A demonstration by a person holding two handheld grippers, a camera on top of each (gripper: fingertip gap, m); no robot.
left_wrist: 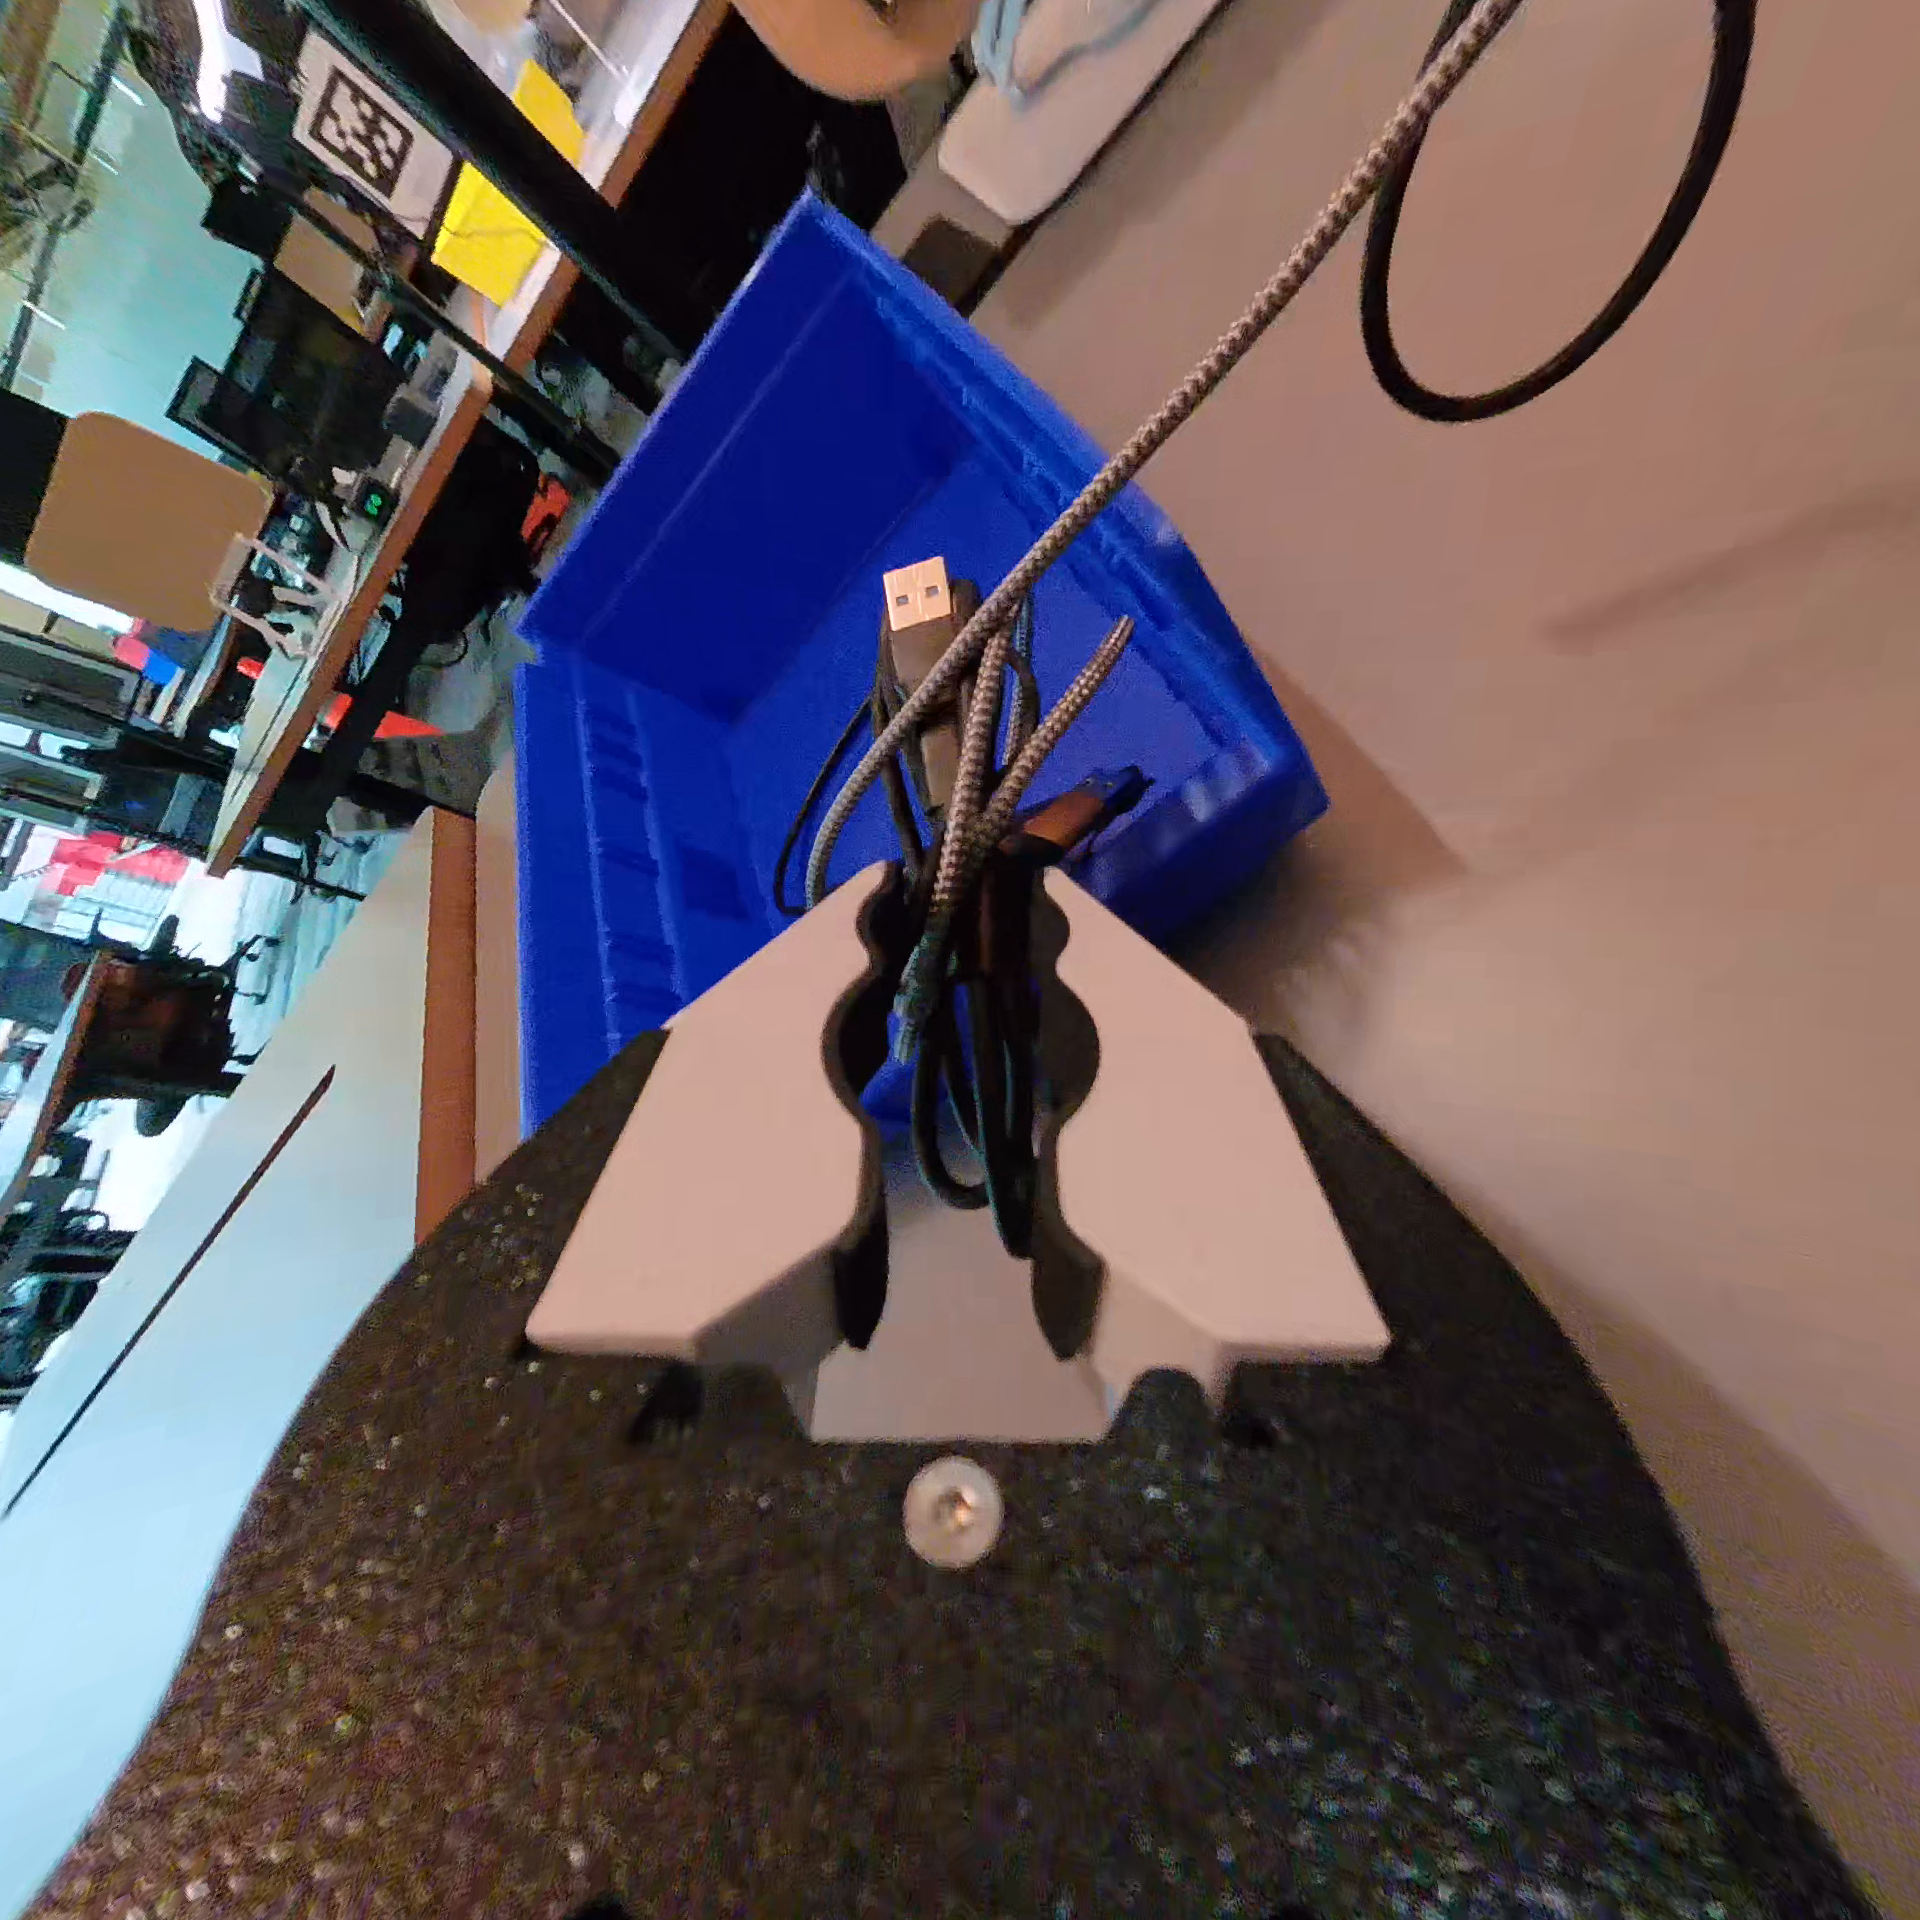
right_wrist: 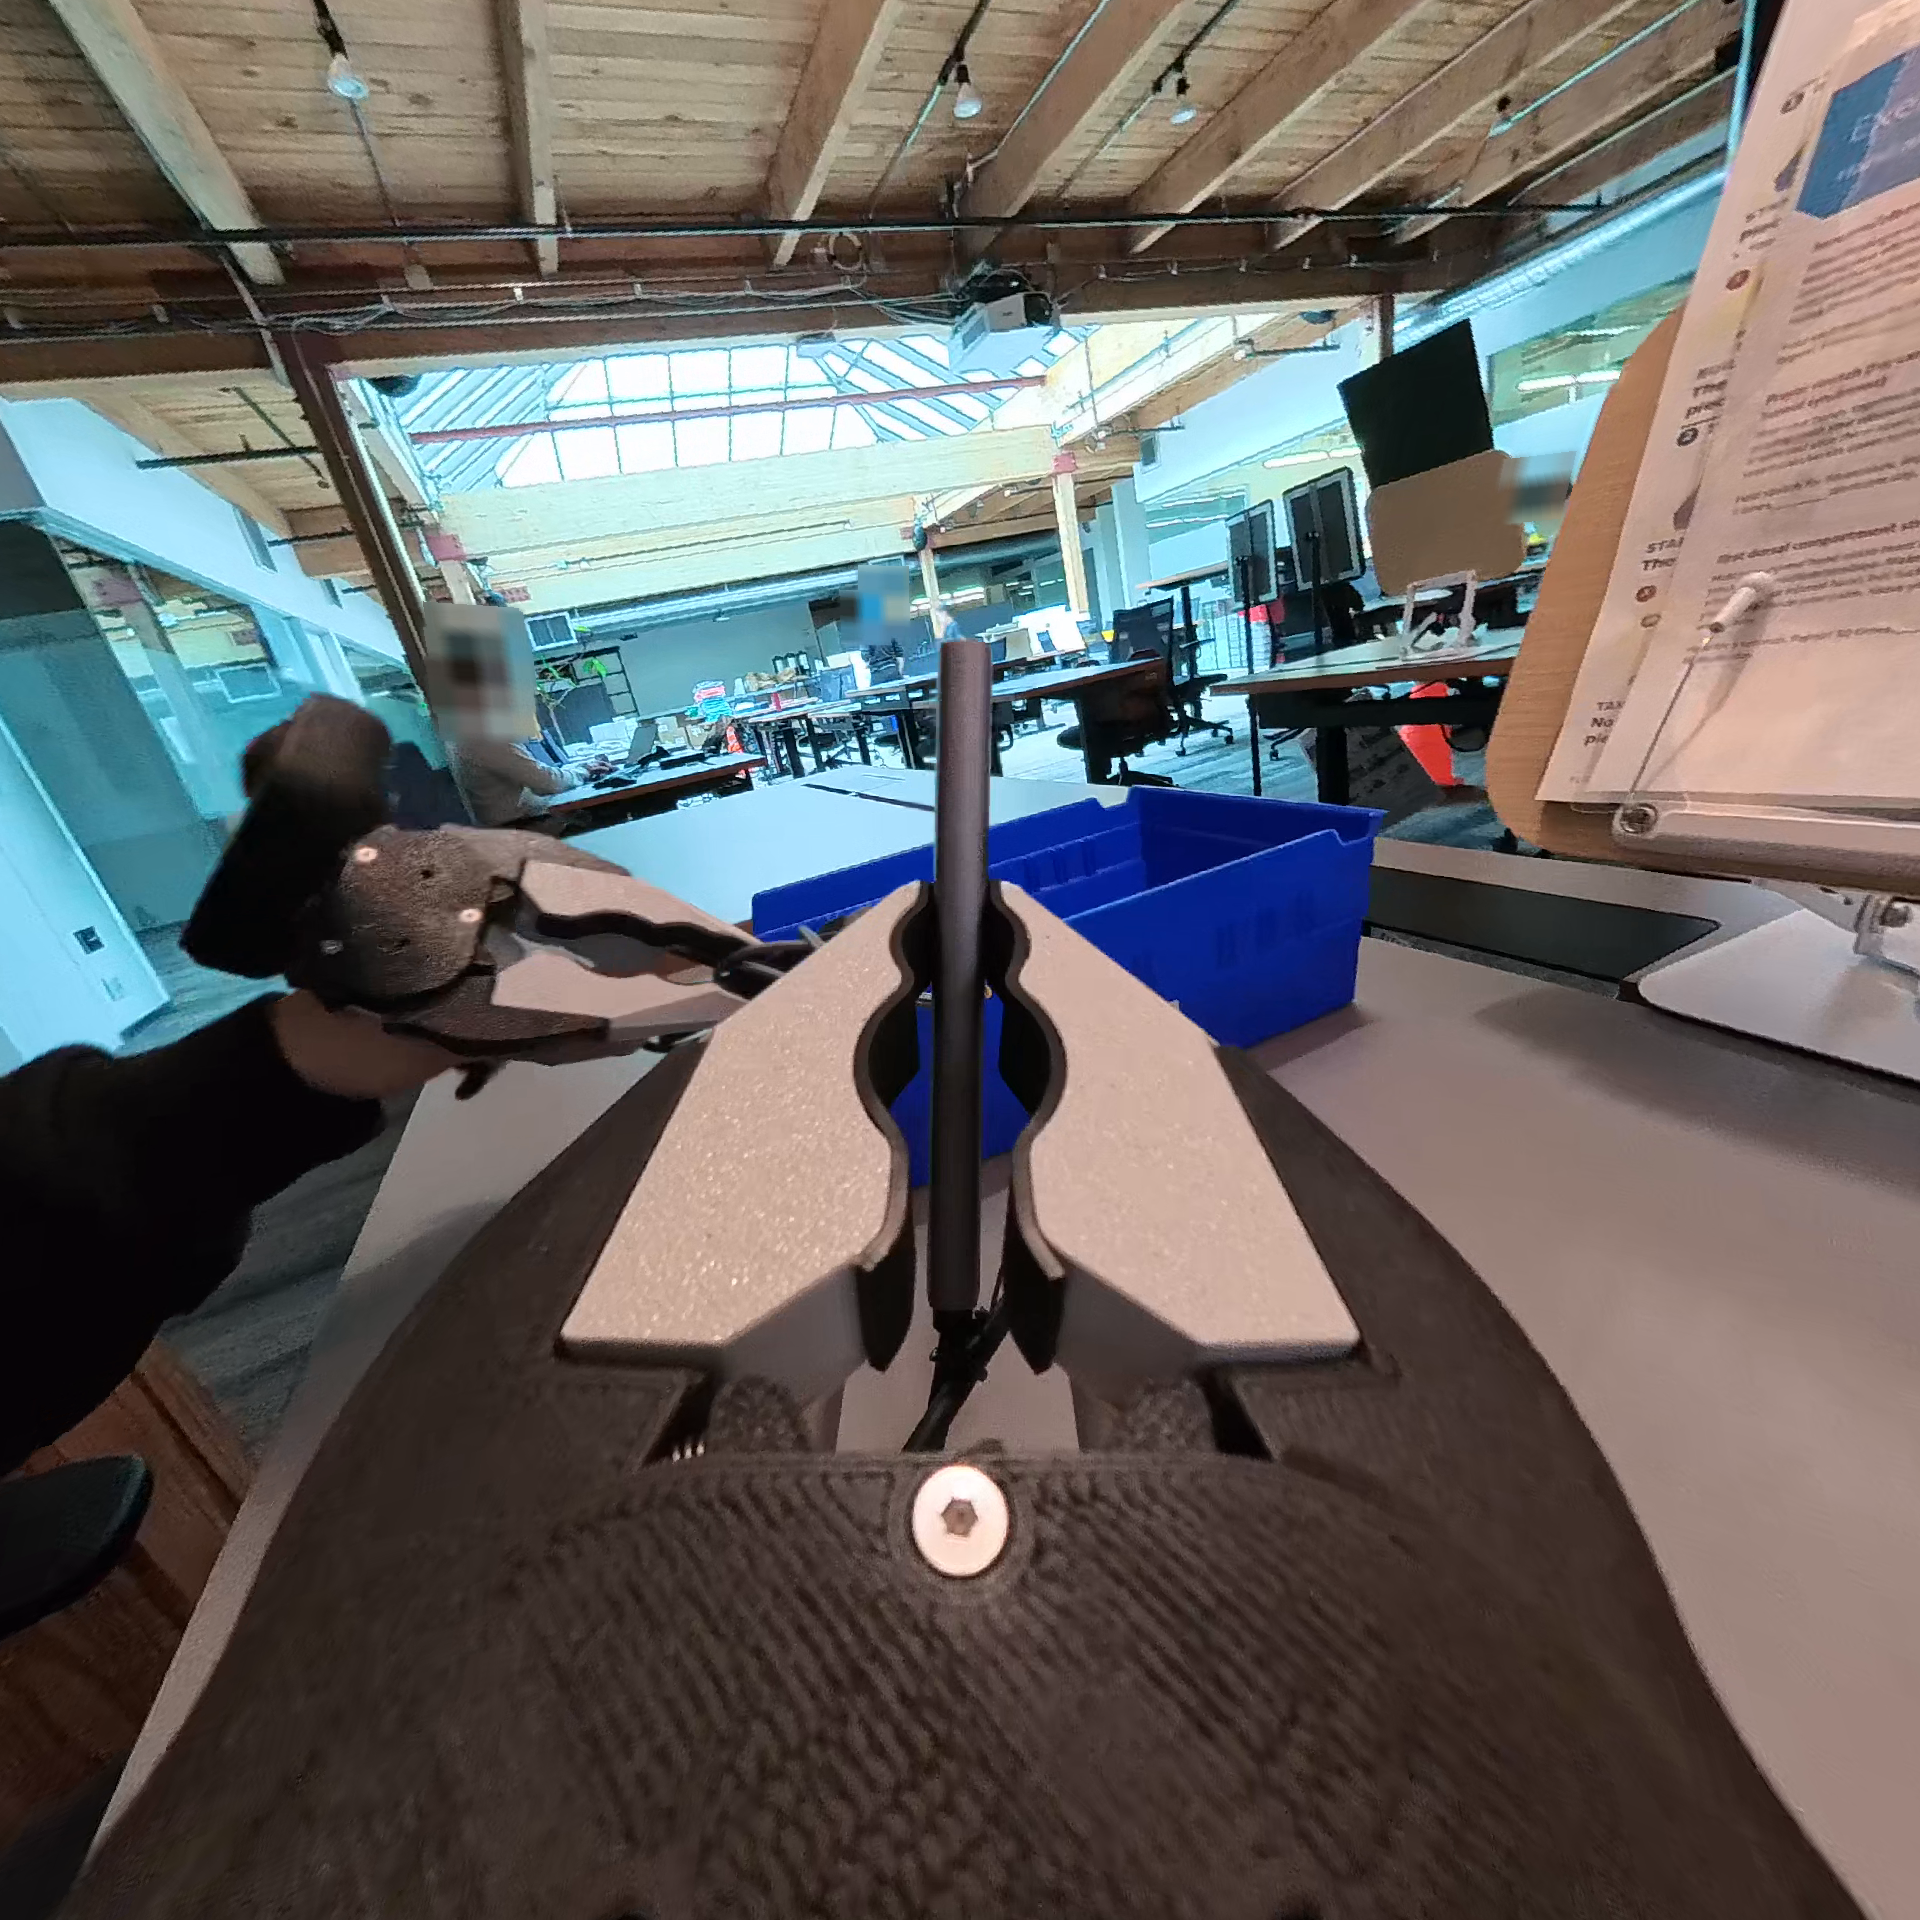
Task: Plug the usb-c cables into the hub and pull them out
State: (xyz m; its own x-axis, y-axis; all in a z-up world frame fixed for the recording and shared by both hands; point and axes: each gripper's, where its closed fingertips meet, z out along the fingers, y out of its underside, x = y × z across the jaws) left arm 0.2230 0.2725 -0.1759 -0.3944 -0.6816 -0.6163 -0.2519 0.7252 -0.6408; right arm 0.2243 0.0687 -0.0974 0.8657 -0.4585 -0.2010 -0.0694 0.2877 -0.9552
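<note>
The left gripper [left_wrist: 961,894] is clenched on a bundle of cables [left_wrist: 951,831], a mix of grey braided and thin black leads bunched between its grey fingers [left_wrist: 748,1122]. One silver flat plug [left_wrist: 917,603] sticks up out of the bundle, and a braided lead [left_wrist: 1299,270] runs from it up and away across the view. Behind the bundle sits a blue bin [left_wrist: 727,582] on the pale tabletop [left_wrist: 1558,831], with a black cable loop [left_wrist: 1538,343] lying farther off. The right gripper [right_wrist: 958,904] grasps the hub [right_wrist: 956,831], a slim dark grey bar held upright on edge between its fingers, its short black lead [right_wrist: 951,1392] hanging at the near end. In the right wrist view the left gripper [right_wrist: 727,961] shows at the left, close beside the blue bin [right_wrist: 1195,935], held by a hand [right_wrist: 353,1039] in a dark sleeve. A stand with printed sheets [right_wrist: 1766,468] rises at the right
</note>
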